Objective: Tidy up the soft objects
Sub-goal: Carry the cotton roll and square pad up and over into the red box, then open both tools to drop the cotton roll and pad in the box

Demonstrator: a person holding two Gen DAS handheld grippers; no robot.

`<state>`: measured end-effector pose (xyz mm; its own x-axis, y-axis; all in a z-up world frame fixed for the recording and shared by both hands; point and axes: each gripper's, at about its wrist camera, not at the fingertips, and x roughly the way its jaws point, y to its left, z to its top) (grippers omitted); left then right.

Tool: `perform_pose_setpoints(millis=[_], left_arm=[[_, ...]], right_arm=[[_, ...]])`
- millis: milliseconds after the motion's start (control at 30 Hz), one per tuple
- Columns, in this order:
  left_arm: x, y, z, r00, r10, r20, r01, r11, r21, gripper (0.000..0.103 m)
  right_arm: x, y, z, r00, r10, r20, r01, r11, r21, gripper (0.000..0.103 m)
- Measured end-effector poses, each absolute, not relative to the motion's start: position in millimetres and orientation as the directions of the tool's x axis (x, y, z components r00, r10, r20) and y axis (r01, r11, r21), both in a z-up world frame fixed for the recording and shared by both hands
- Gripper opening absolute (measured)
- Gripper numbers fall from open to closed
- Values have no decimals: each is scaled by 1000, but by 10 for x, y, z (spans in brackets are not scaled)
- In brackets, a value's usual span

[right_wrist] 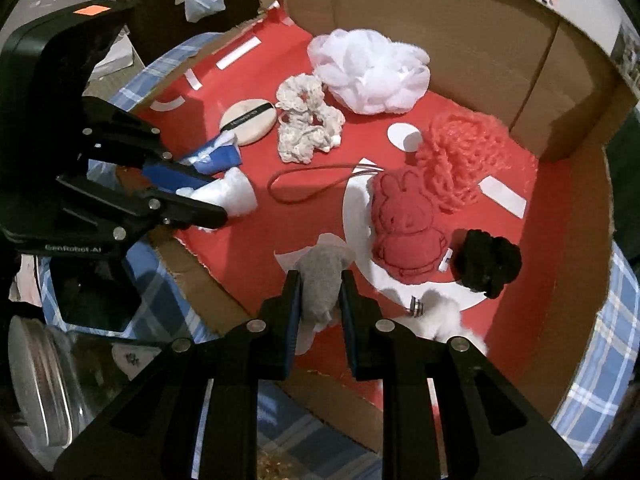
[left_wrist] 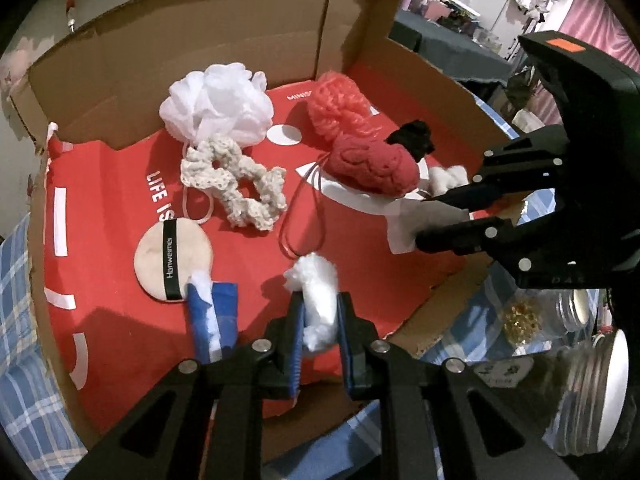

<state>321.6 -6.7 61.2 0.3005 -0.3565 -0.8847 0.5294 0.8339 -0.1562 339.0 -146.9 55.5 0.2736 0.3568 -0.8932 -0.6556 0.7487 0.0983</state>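
your left gripper (left_wrist: 319,320) is clamped on a white cotton wad (left_wrist: 318,300) over the near edge of the cardboard box (left_wrist: 200,40). your right gripper (right_wrist: 320,304) pinches a grey cloth piece (right_wrist: 320,280), just beside the red bunny pouch (right_wrist: 404,232) in the box.

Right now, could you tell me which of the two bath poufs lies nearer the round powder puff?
The white bath pouf, beside the cream scrunchie; the coral one sits farther from the powder puff.

Blue plaid cloth (left_wrist: 24,380), glass jar (left_wrist: 592,384).
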Motion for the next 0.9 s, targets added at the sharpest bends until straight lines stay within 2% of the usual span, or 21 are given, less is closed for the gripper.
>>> perform_pose_setpoints(millis=[433,533,667,767,800,833,900], left_arm=[[3299,-110,544,280,-334,-900,516,843,-152,19],[3299,-112,543,281,-328,-902,513,846,-148,32],[3299,-76,568,292,-327,-899,503,852,-146,44],[3294,-46,591,301,-328,-895,499,854,-145,48],[3287,-36,605,306,-329,-893,497,856,-145,50],[3277,-23,623,310,-332,-891,495,856,-147,53],[3256,-2,664,323,-339,-884,489,859,-151,58]], right_arm=[[3533,-1478,440,245,320,-915,-632,768,100,19],[3554,-1476,425,241,315,-918,-626,773,101,19],[3571,-1468,407,243,307,-920,-619,779,97,20],[3570,-1461,404,250,303,-920,-612,785,93,28],[3568,-1455,405,251,304,-919,-610,787,93,34],[3565,-1456,410,255,305,-918,-607,789,93,50],[3548,-1463,439,276,302,-913,-601,795,81,65]])
